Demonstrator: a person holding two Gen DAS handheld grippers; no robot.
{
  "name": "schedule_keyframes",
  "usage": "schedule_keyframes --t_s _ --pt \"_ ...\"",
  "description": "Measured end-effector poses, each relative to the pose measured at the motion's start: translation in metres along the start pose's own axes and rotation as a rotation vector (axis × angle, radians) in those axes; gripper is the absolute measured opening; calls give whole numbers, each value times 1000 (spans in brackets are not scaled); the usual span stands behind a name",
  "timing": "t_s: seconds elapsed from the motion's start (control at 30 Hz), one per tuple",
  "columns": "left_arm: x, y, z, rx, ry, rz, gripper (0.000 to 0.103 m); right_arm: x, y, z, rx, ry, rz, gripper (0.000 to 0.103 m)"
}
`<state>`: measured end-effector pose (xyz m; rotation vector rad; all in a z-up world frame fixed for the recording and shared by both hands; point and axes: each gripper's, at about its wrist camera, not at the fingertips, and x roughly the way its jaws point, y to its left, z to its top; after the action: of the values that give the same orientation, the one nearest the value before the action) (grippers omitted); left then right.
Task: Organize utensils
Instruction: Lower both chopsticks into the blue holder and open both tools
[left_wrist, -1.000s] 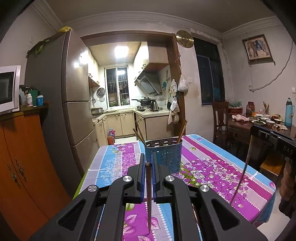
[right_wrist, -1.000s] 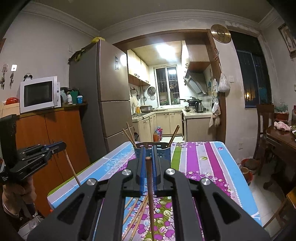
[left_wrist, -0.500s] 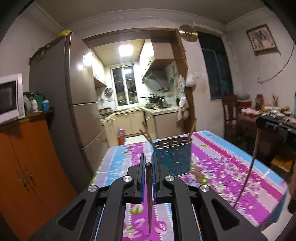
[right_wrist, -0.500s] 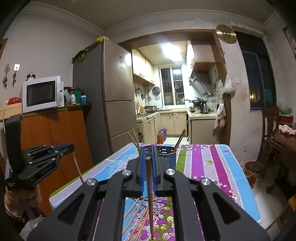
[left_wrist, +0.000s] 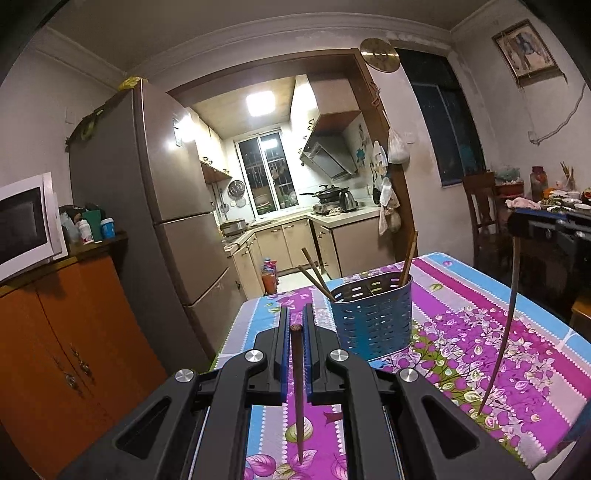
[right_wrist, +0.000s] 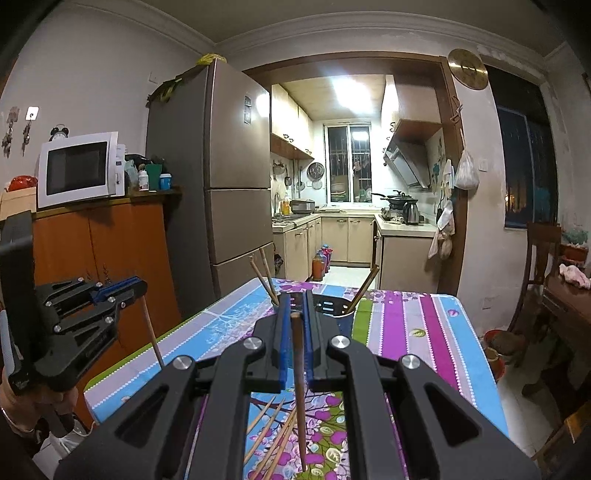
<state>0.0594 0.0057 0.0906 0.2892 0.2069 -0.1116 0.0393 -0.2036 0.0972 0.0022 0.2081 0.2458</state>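
1. Left tool (left_wrist: 296, 325) low centre, jaws clamped on dark chopstick (left_wrist: 297, 391), stick hanging down, tip above floral cloth.
2. Blue perforated holder (left_wrist: 373, 321) upright on desk (left_wrist: 517, 306), just ahead-right of tool; three chopsticks (left_wrist: 408, 256) leaning inside, two left, one right.
3. Right tool (left_wrist: 517, 227) at right edge, gripping second chopstick (left_wrist: 504, 339), slanting down, tip at or near cloth.
4. Background: fridge (left_wrist: 166, 206) left, microwave (left_wrist: 26, 225) on orange cabinet (left_wrist: 74, 332), lit kitchen through doorway.
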Motion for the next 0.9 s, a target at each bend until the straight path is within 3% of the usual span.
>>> schedule_keyframes --t_s 0.37,0.47,0.57,0.73,0.9 --pt "15 -9 -1 18 7 6 8 24 -2 20 -36 6 -17 5" --pt "24 -6 5 0 19 -33 8 32 -2 29 -54 1 -22 5" --pt "40 -1 31 -47 10 -117 8 41 -5 47 -58 -14 -22 5" --pt "65 10 94 -115 -93 -220 8 57 -13 97 -50 -103 -38 5" --pt "102 19 155 -199 -204 -243 8 79 -27 138 -1 -204 -42 5"
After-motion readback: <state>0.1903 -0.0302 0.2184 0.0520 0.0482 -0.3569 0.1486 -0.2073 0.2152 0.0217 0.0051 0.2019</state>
